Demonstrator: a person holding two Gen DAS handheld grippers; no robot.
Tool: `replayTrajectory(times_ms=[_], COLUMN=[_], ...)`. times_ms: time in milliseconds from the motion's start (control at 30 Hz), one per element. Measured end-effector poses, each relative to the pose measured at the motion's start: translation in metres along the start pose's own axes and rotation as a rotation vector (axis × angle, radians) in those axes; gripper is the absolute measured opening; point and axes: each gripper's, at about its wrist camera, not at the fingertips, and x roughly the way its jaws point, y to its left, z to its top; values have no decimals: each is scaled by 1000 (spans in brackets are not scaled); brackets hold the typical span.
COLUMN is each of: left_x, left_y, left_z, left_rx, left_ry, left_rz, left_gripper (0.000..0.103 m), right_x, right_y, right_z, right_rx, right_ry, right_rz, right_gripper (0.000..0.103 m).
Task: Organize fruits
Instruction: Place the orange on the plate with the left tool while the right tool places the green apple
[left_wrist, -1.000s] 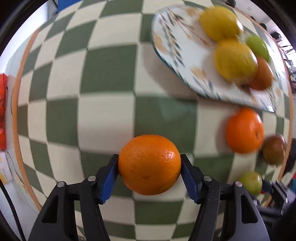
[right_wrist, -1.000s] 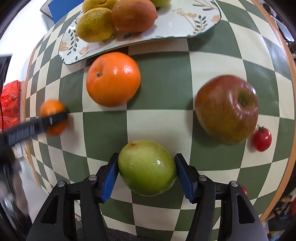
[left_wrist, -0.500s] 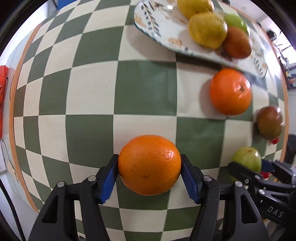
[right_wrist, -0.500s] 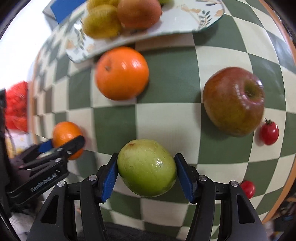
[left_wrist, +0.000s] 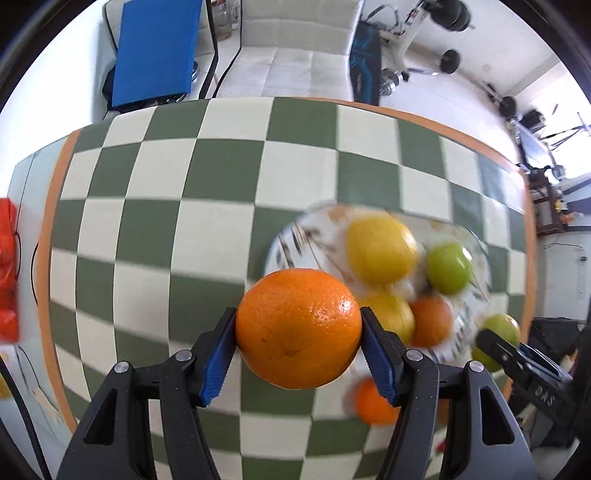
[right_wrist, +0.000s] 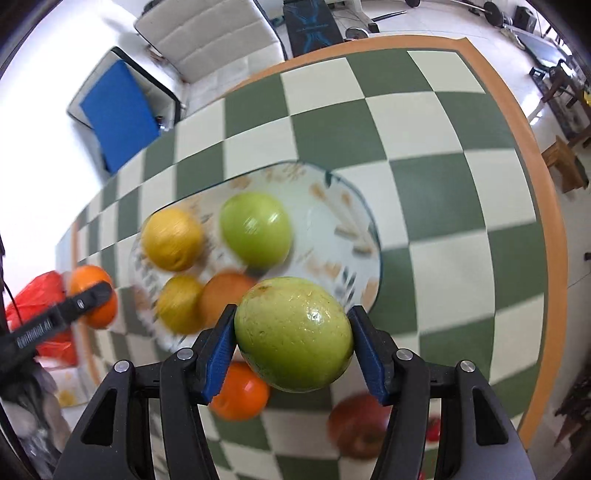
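My left gripper (left_wrist: 298, 328) is shut on an orange (left_wrist: 298, 328), held above the checked table at the near left rim of the patterned plate (left_wrist: 295, 236). My right gripper (right_wrist: 293, 334) is shut on a green guava (right_wrist: 293, 334), held above the plate's (right_wrist: 343, 206) near edge. On the plate lie two yellow lemons (right_wrist: 171, 238), a green fruit (right_wrist: 255, 229) and a brownish-orange fruit (right_wrist: 227, 291). A second orange (right_wrist: 242, 393) and a red apple (right_wrist: 360, 424) rest on the table below the guava.
The green-and-cream checked table (left_wrist: 166, 229) has an orange border (right_wrist: 554, 258). A red bag (left_wrist: 7, 269) sits at its left edge. A white chair with a blue board (left_wrist: 155, 48) stands beyond the far edge. A small red tomato (right_wrist: 433, 428) lies near the apple.
Both grippers have risen and tilted forward with their fruits, so the plate now sits just ahead of each and the room beyond the table shows.
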Motion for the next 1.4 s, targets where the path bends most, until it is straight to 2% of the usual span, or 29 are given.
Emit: replayTrajectory(times_ms=[33, 233, 367, 500, 533, 600, 633, 667, 700, 833, 967, 1033, 1133, 1300, 1400], left_x=[11, 41, 42, 48, 48, 47, 44, 40, 37, 18, -6, -14, -25, -59, -72], left_y=[1, 10, 2, 2, 1, -1, -1, 0, 1, 2, 1, 0, -3, -15, -20], left_z=[11, 20, 19, 22, 23, 23, 24, 25, 25, 21, 2, -11, -24, -62, -74], left_rx=[-5, -52, -24, -27, -20, -6, -6, -12, -17, -13, -23, -24, -7, 38, 42], left_ry=[22, 104, 104, 138, 130, 104, 92, 83, 76, 32, -36, -56, -76, -139, -174], left_rz=[8, -18, 5, 5, 14, 46, 39, 38, 39, 48, 106, 107, 104, 118, 95], left_gripper=[62, 62, 62, 64, 69, 93, 95, 95, 95, 95, 95, 95, 95, 95, 95], right_x=[7, 32, 39, 41, 40, 37, 35, 32, 30, 16, 0, -10, -28, -61, -82], right_y=[-2, -13, -18, -20, -20, -19, -18, -17, -14, -9, -3, 3, 10, 19, 25], right_z=[7, 18, 19, 19, 19, 17, 16, 15, 14, 5, -7, -15, -27, -48, -63], right_rx=[-13, -10, 5, 11, 15, 21, 20, 17, 12, -17, -49, -72, -94, -117, -132], right_ry=[9, 55, 69, 74, 72, 69, 66, 63, 58, 33, 0, -19, -57, -116, -149], right_rz=[-17, -44, -24, -24, -18, -5, -9, -24, -37, -93, -146, -172, -195, -196, -193], right_gripper=[62, 62, 63, 65, 69, 78, 83, 89, 91, 93, 94, 94, 94, 94, 94])
